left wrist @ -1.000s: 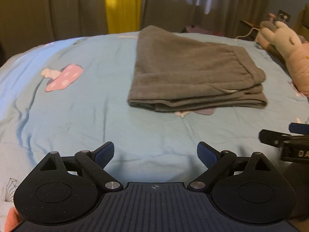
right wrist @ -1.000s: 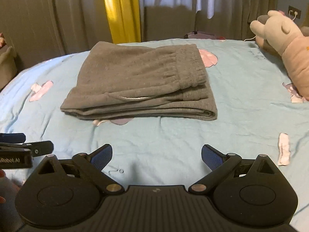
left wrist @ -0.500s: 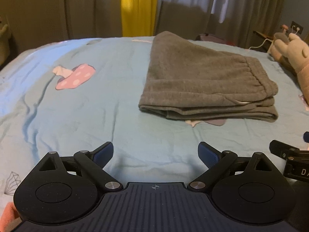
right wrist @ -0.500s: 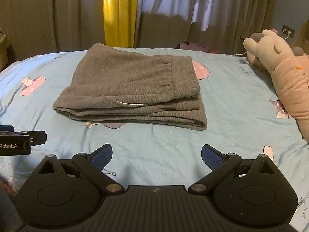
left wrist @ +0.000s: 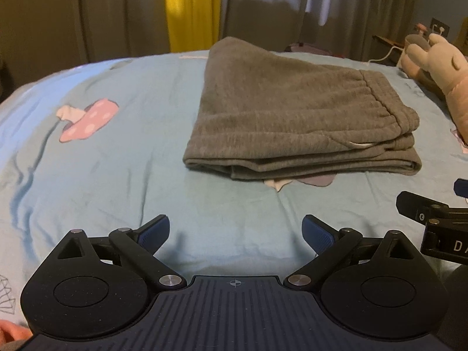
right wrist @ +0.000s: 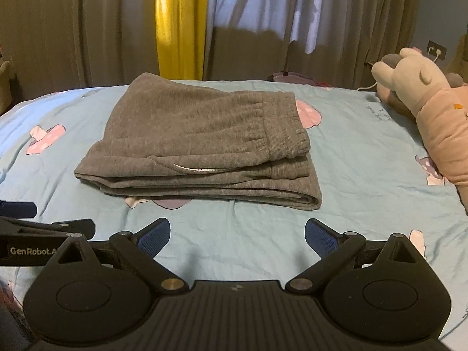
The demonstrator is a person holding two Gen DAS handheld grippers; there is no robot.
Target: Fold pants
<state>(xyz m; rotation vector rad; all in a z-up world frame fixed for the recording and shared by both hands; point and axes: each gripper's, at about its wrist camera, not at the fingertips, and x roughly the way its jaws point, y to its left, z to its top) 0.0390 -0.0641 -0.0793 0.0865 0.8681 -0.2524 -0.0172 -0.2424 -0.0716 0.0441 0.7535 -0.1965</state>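
Grey sweatpants folded into compact stack, lying flat on light blue bedsheet, at 12 o'clock from both grippers, well apart from them. Elastic waistband on top layer, toward 3 o'clock. Left gripper: jaws spread wide, holding nothing. Right gripper: jaws spread wide, holding nothing. Plush toy at 2 o'clock on bed edge. Curtains behind bed.

Room dim overall. Daylight enters from the far side through the pale sheer curtain and a glowing yellow curtain strip. Soft shadows lie on the light blue bedsheet beneath the near black tools. Fisheye bending and dark vignetting at corners; focus acceptable, slight softness at edges.
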